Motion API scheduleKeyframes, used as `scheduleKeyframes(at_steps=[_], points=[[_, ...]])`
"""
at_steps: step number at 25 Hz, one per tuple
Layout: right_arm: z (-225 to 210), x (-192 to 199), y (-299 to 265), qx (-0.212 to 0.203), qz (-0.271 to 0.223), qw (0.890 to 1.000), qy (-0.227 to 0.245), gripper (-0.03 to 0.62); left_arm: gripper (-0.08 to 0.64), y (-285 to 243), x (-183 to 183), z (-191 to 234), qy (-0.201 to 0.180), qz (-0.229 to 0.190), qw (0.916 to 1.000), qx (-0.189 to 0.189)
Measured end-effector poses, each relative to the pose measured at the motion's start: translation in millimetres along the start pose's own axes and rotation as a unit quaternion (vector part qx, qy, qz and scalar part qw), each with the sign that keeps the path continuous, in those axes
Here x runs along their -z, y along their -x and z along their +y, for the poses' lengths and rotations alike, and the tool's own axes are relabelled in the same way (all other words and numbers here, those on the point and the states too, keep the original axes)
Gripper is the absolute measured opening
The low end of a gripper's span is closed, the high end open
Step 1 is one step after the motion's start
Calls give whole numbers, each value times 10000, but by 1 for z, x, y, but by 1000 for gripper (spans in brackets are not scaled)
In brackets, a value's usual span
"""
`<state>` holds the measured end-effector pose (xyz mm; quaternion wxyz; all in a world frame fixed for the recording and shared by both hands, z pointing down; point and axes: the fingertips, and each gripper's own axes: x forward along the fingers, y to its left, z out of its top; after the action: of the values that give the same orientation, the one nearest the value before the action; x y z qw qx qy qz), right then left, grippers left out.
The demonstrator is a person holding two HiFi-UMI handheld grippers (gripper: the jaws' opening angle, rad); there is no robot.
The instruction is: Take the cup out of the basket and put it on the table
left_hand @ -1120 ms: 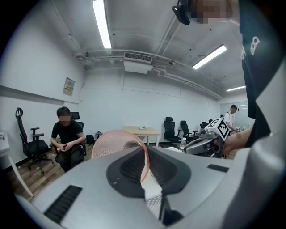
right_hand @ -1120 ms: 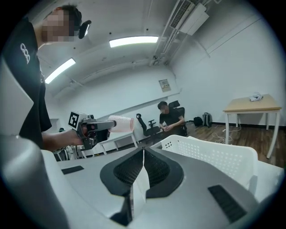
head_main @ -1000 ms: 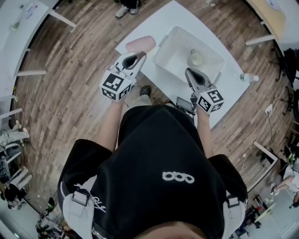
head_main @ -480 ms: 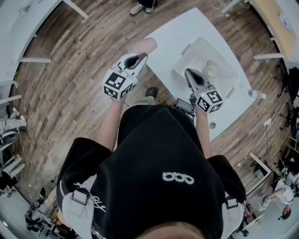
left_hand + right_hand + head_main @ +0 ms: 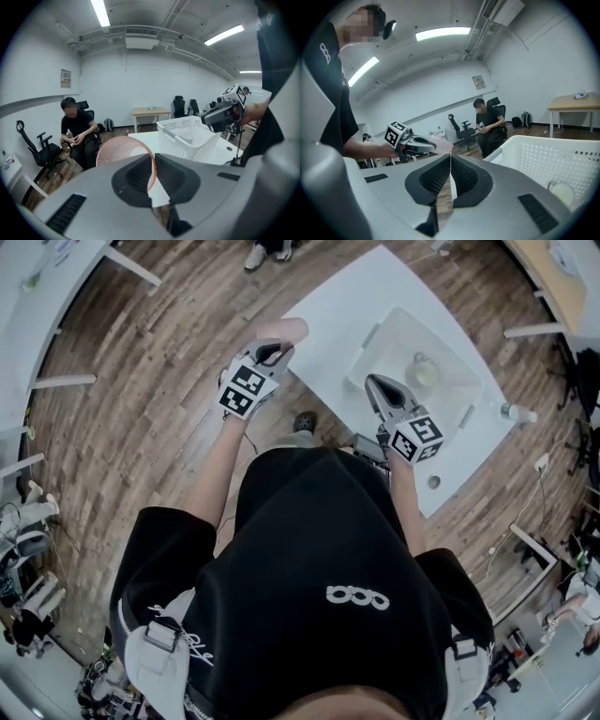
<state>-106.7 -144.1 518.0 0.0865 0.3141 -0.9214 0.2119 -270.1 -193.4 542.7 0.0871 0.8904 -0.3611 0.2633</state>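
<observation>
A translucent pink cup [image 5: 283, 331] hangs at the near-left corner of the white table [image 5: 347, 296]. My left gripper [image 5: 275, 351] is shut on its rim; in the left gripper view the cup [image 5: 117, 151] lies on its side, its rim pinched between the jaws of the left gripper [image 5: 153, 159]. The white perforated basket [image 5: 450, 352] stands on the table with a cream cup [image 5: 422, 371] inside. My right gripper [image 5: 375, 382] hovers at the basket's near rim, shut with nothing in it. In the right gripper view the basket [image 5: 543, 157] is at the right.
A small bottle [image 5: 518, 413] lies near the table's right edge. A person [image 5: 75, 131] sits on an office chair beyond the table. More chairs and a wooden desk [image 5: 149, 112] stand at the room's far wall. Wooden floor surrounds the table.
My left gripper has moved forward with the pink cup still in it. The right gripper stays at the basket's near rim. The head view has shifted slightly.
</observation>
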Motion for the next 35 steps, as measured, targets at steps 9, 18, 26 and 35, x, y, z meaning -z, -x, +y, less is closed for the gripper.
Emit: scheduleKeyframes(at_steps=[9,18,26,35], points=[[-17,6,16,499,-102,9985,-196,26,26,-84,51,-6,-690,1232,9871,760],[-29,15,38,966,-197,9942,-433,26,26,-141,96,-11,-1739,2428,9451,1323],[-37,22,54,1215,-254,9908,-539,26,26,-164,131,-23,-2524,3080,9033,1594],[-37,24,61,1308,-285,9892,-592,26,26,-171,131,-32,-2934,3163,8869,1651]])
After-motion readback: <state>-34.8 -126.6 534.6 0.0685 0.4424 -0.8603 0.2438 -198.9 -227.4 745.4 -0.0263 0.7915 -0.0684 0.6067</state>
